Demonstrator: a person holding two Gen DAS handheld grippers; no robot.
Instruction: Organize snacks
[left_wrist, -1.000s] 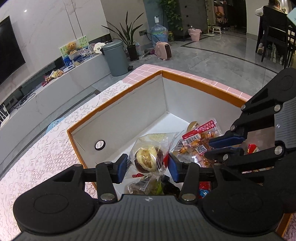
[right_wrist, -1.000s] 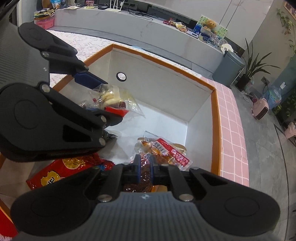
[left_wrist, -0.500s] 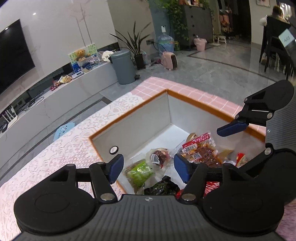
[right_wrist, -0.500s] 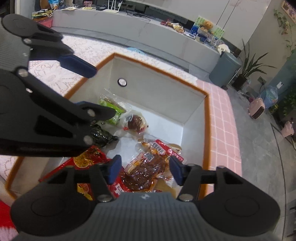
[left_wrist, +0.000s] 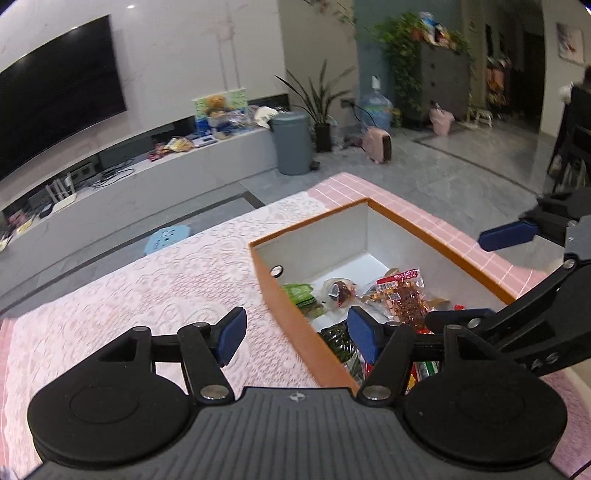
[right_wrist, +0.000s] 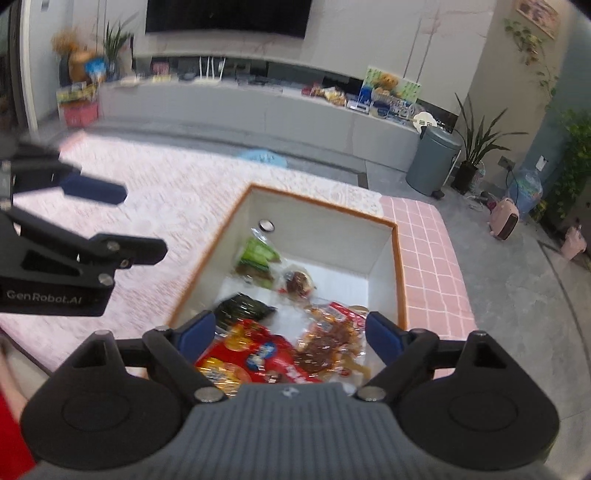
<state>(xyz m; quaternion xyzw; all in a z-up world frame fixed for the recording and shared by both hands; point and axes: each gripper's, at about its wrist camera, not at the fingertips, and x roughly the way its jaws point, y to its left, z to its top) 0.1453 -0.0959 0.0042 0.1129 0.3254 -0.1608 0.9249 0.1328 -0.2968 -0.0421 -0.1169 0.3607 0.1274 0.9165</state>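
An orange-rimmed white box (left_wrist: 402, 218) (right_wrist: 317, 206) holds several snack packets: a green pack (left_wrist: 298, 293) (right_wrist: 258, 253), a clear bag with a brown pastry (left_wrist: 340, 291) (right_wrist: 297, 282), a red-labelled bag of brown snacks (left_wrist: 402, 295) (right_wrist: 328, 336), a dark seaweed pack (right_wrist: 243, 310) and a red bag (right_wrist: 247, 358). My left gripper (left_wrist: 295, 332) is open and empty, raised over the box's near left wall. My right gripper (right_wrist: 288, 330) is open and empty, raised above the box's near end.
The box sits on a table with a pink lace cloth (left_wrist: 147, 295) and pink checked cloth (right_wrist: 428, 258). Beyond are a TV bench (left_wrist: 147, 166), a grey bin (left_wrist: 291, 142) and a blue stool (left_wrist: 166, 238) on the floor.
Both grippers have opened and lifted up and back out of the box. The pastry bag and the brown snack bag were let go and now lie in the box.
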